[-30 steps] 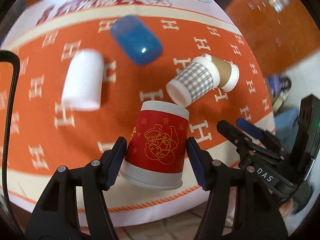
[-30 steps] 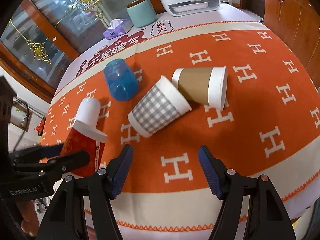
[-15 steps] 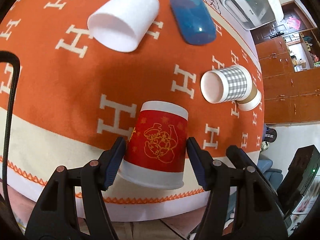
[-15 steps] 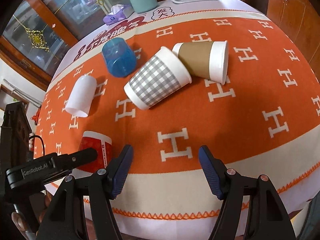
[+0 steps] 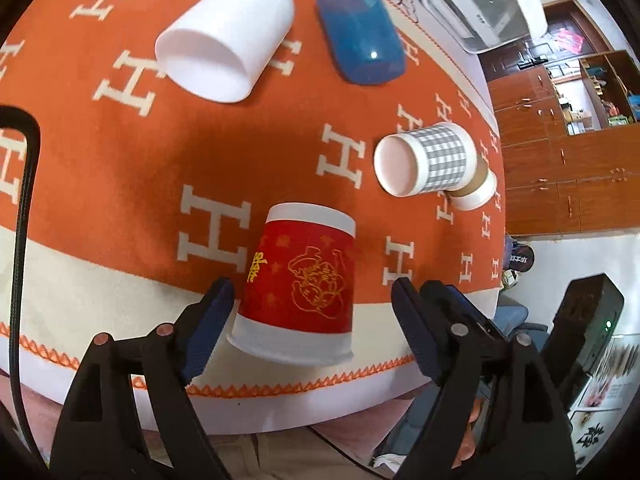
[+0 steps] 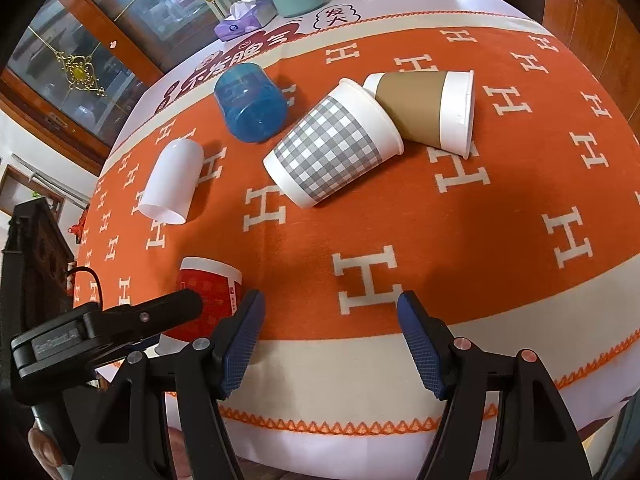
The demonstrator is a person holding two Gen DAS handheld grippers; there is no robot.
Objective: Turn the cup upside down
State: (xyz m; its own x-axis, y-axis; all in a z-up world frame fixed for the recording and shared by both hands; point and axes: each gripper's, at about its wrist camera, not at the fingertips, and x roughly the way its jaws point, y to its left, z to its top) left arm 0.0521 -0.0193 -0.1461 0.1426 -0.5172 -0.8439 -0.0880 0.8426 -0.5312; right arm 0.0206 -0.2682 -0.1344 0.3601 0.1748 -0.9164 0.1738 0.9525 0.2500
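- The red paper cup with gold print and white bands point(image 5: 298, 284) is standing upside down, wide white rim on the cloth, at the near edge of the bench covered by an orange cloth with white H letters point(image 5: 248, 152); judging by this pose, the flip is looking done for this cup.
- The left gripper point(image 5: 310, 320) is sitting with its fingers released: the 2 blue pads point(image 5: 208, 326) are flanking the cup's lower wall, the left one just beside it and the right one clearly apart.
- The right gripper point(image 6: 330, 340) is hovering spread wide over bare cloth at the near edge, grasping nothing.
- 4 other cups are lying on their sides farther off: a plain white plastic cup point(image 5: 224, 36) at far left, a translucent blue plastic cup point(image 5: 360, 32) beside it, and a grey-checked paper cup point(image 6: 332, 148) touching a brown-sleeved paper cup point(image 6: 428, 108) at right.
- Handling, as a judgement: the paper cups are likely very light and thin-walled, so they are probably denting under a hard squeeze and skidding or rolling if nudged.
- The safest hold is probably mid-wall, across the diameter, with gentle pressure; the rolled rim is stiffer, but the taper may be letting the pads slip toward the narrow base.
- The red cup, being near the bench edge, could tip off if bumped.
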